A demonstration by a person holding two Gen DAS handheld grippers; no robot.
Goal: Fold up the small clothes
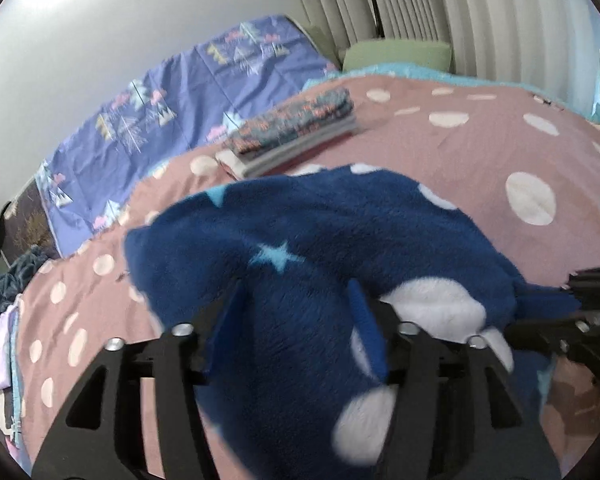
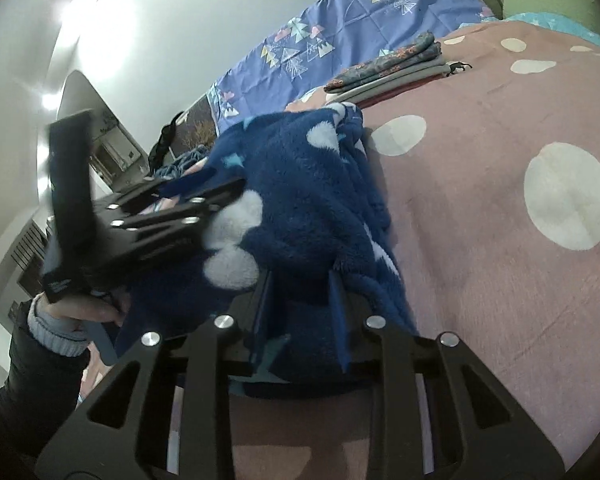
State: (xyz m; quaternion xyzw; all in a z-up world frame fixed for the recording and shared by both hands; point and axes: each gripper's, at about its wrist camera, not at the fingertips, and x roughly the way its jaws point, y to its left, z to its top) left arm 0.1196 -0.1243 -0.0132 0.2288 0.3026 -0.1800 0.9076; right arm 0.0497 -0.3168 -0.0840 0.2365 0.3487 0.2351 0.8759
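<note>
Blue fleece garment (image 1: 300, 248) held between two grippers above a pink spotted bedspread (image 1: 480, 152).
Left wrist view: the left gripper (image 1: 296, 312), at lower centre, stands spread, fleece bunched between its fingers; whether the pads press on it cannot be told. Right wrist view: the right gripper (image 2: 300, 292), at lower centre, pinches a fold of the garment, which extends toward upper left. A stack of folded clothes (image 1: 292, 132) lies beyond, well apart.
</note>
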